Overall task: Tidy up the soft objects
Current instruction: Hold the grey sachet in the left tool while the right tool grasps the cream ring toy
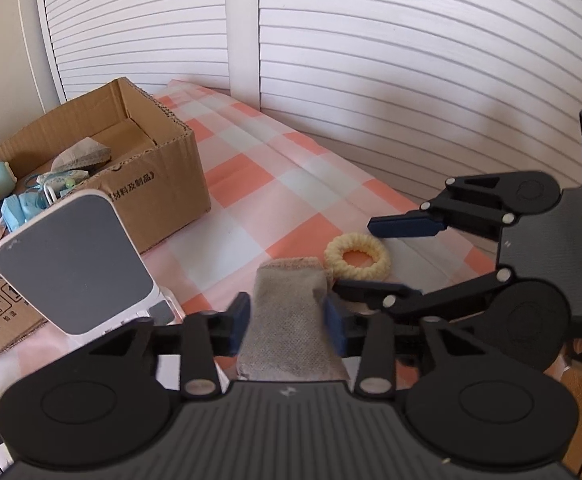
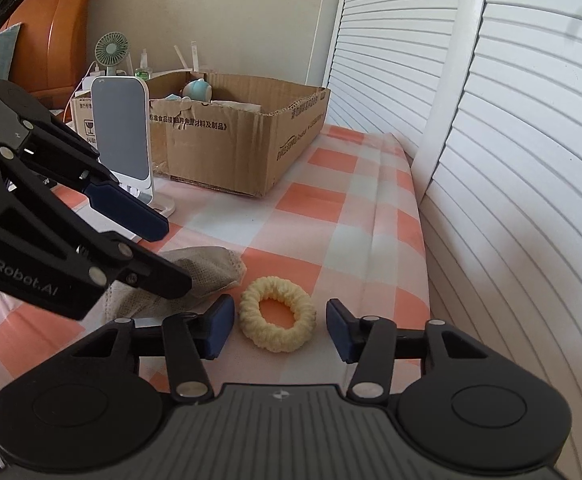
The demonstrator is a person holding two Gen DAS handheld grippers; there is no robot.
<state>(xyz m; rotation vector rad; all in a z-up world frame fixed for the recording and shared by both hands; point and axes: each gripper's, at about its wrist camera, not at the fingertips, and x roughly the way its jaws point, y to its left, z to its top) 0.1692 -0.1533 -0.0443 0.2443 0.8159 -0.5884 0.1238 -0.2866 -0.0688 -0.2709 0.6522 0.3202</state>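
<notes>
Down on the pink, orange and white checked tablecloth (image 2: pixel 355 208), pushed tight against white slatted shutter doors (image 1: pixel 411 60) along the far edge. Left gripper (image 1: pixel 287 320) clamped on the grey mesh fabric pouch (image 1: pixel 291 320), blue pads pressing both sides, pouch low over the cloth. Just beside it, flat on the cloth, the cream knitted scrunchie ring (image 2: pixel 277 318), sitting between the parted jaws of the right gripper (image 2: pixel 277 326), pads clear of it on both sides, nothing gripped. Further back, an open brown cardboard box (image 2: pixel 251 136) holding a blue round toy (image 2: pixel 197 90) and other small bits. Beside the box, a white stand with a grey panel (image 1: pixel 75 268). Beige wall behind, small green fan (image 2: pixel 111 50) in the corner.
</notes>
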